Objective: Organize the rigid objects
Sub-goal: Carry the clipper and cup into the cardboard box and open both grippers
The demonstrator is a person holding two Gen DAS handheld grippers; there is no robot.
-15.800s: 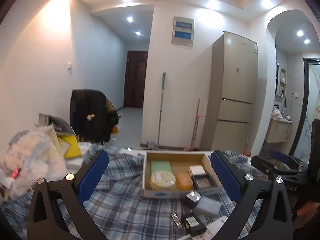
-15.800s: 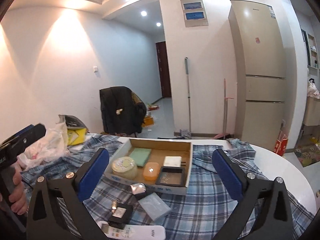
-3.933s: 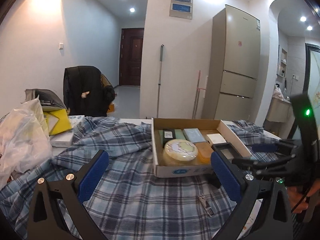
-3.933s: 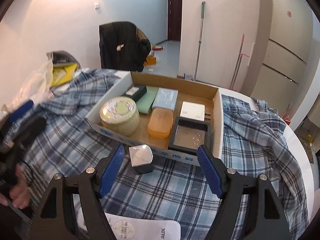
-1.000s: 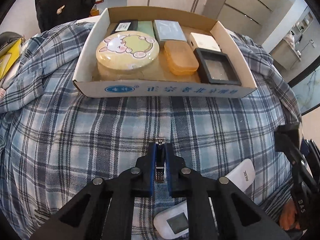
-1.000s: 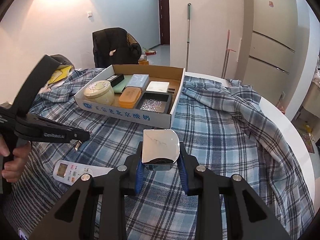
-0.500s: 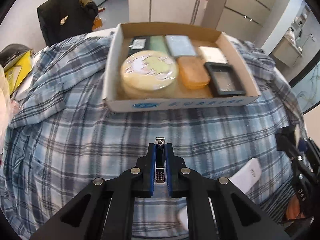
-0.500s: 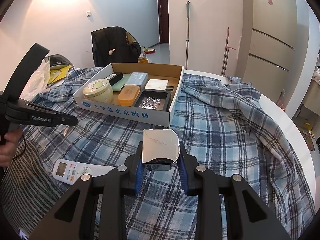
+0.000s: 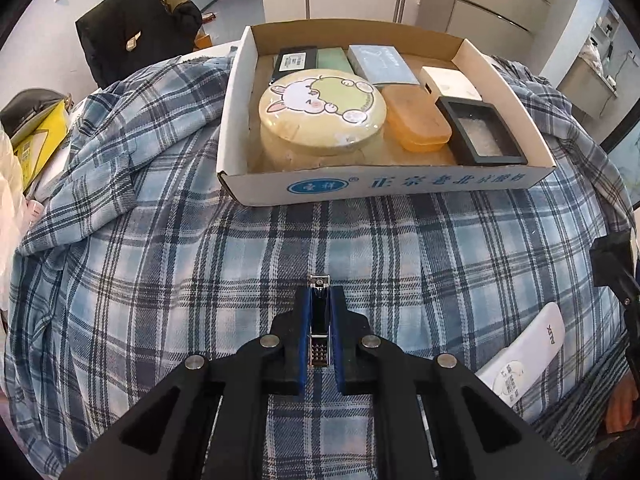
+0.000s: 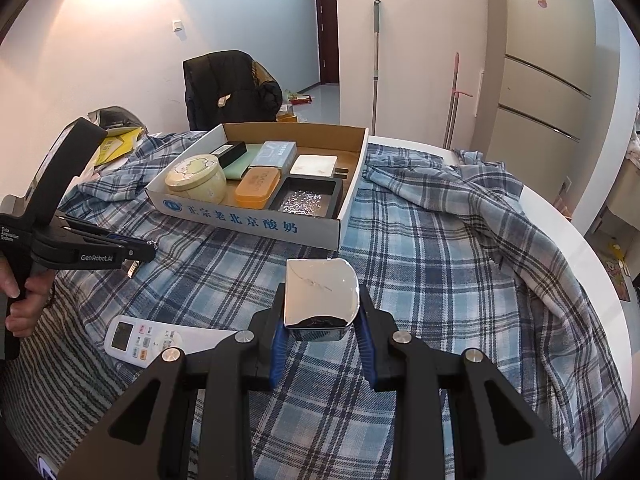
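My left gripper [image 9: 320, 312] is shut on a small metal nail clipper [image 9: 319, 320] and holds it above the plaid cloth, in front of the cardboard box [image 9: 384, 186]. It also shows at the left of the right wrist view [image 10: 148, 254]. My right gripper [image 10: 320, 320] is shut on a shiny silver box [image 10: 320, 294], held above the cloth to the right of the cardboard box's [image 10: 248, 218] near corner. The box holds a round yellow tin [image 9: 322, 110], an orange case [image 9: 416, 118], a black tray [image 9: 480, 132], a white box [image 9: 448, 80] and other flat items.
A white remote control [image 10: 160, 338] lies on the cloth near the front, also at the right of the left wrist view [image 9: 524, 354]. A crumpled plaid shirt [image 10: 472, 196] lies at the right. Bags and a yellow item [image 9: 36, 140] sit at the left. A chair with a black jacket [image 10: 228, 84] stands behind.
My left gripper, holding the nail clipper, has moved closer to the cardboard box. My right gripper with the silver box has hardly moved.
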